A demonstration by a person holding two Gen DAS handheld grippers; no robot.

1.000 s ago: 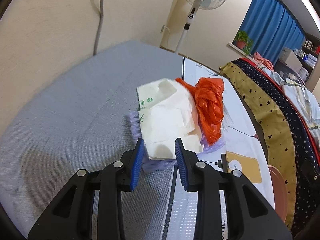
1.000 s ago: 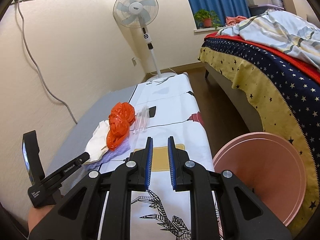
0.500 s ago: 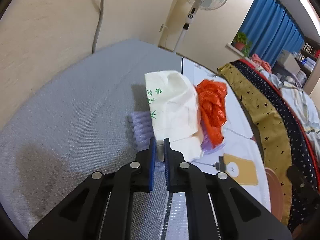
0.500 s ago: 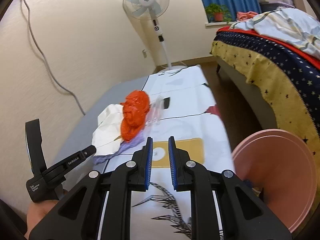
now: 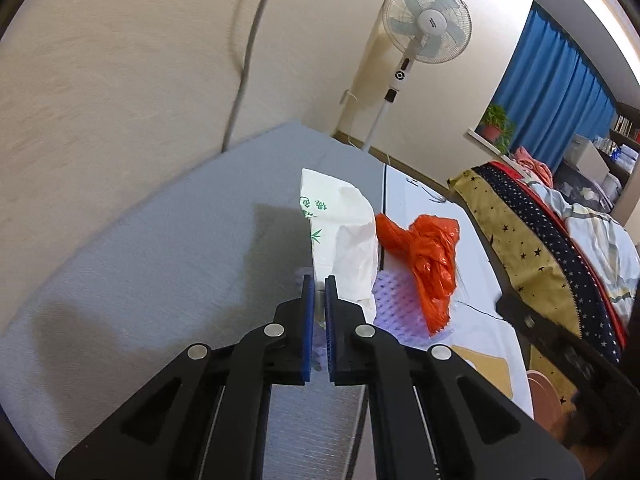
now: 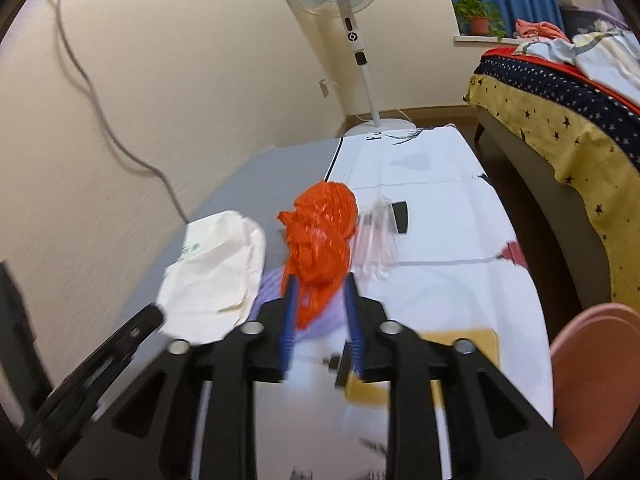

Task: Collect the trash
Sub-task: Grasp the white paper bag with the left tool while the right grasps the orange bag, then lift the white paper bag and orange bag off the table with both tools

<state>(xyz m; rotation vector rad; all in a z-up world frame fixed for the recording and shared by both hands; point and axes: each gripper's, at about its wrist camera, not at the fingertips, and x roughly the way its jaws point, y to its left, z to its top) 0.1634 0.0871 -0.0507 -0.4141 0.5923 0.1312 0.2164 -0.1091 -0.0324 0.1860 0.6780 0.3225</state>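
A white plastic bag with green print (image 5: 340,232) hangs lifted off the grey mat, pinched at its lower edge by my shut left gripper (image 5: 319,288). It also shows in the right wrist view (image 6: 216,272). A crumpled orange bag (image 5: 428,256) lies on purple bubble wrap (image 5: 396,304). My right gripper (image 6: 320,284) is open, its jaws on either side of the orange bag's (image 6: 320,240) lower tail. A clear plastic wrapper (image 6: 376,248) lies just right of the orange bag.
A pink basin (image 6: 596,392) stands at the lower right, beside the white printed cloth (image 6: 440,216). A bed with a starred cover (image 6: 560,120) lies to the right. A standing fan (image 6: 344,0) is at the far end. The wall is close on the left.
My left gripper closed on the white bag and lifted it upright off the pile. My right gripper moved forward to the orange bag and opened around its lower part.
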